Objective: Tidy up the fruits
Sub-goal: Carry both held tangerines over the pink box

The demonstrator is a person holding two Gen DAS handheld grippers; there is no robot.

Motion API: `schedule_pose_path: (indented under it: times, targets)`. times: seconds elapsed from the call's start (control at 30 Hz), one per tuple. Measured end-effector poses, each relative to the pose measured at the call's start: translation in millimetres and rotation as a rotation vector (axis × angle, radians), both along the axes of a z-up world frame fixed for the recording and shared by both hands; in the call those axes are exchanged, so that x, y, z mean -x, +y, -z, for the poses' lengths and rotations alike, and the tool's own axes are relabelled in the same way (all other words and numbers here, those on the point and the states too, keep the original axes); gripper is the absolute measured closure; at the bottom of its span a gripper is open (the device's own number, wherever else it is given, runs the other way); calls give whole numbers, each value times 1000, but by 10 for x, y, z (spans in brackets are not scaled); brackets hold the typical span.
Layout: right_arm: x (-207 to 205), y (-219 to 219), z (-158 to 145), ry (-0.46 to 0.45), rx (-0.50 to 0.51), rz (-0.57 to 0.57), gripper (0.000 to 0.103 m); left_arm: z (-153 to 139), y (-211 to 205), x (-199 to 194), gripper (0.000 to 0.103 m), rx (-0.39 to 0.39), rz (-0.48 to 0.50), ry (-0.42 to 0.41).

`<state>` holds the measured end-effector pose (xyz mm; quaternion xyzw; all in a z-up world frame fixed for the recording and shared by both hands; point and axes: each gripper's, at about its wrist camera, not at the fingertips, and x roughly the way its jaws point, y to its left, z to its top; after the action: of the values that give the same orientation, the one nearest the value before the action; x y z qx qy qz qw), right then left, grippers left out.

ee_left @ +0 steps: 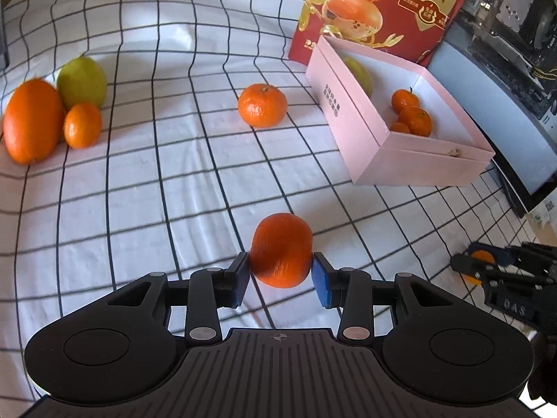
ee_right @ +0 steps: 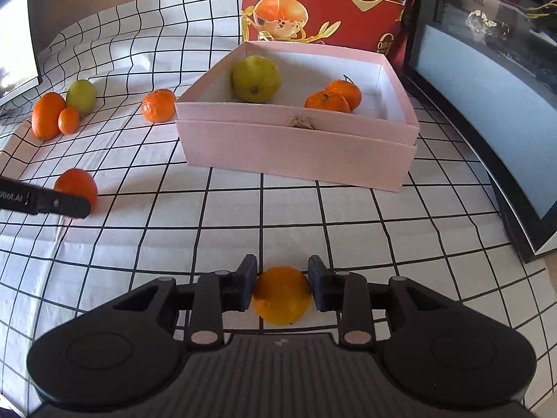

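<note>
right wrist, orange (ee_right: 282, 294) pinched between right tongs (ee_right: 282, 287)

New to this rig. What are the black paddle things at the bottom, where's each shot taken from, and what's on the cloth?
They are two handheld two-finger grippers, each carrying a fisheye camera looking along its fingers.

The left gripper is shut on a round orange mandarin. The right gripper is shut on a paler orange fruit.

On the white black-grid tablecloth stands an open pink cardboard box holding a green-yellow citrus and small mandarins. A loose mandarin and a group of three fruits lie outside it. A red printed bag stands behind.
</note>
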<state>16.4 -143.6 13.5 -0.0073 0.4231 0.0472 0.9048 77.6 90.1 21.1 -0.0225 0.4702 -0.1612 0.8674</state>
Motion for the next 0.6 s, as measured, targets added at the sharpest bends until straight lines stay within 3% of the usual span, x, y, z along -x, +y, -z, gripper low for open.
schedule_pose_path:
  times: [0.27, 0.6]
  targets:
    - [129, -20, -8, 2, -6, -1, 71, -29, -86, -153, 60, -24, 7, -51]
    - [204, -75, -14, 4, -12, 16, 72, -31, -66, -176, 61, 5, -2, -70]
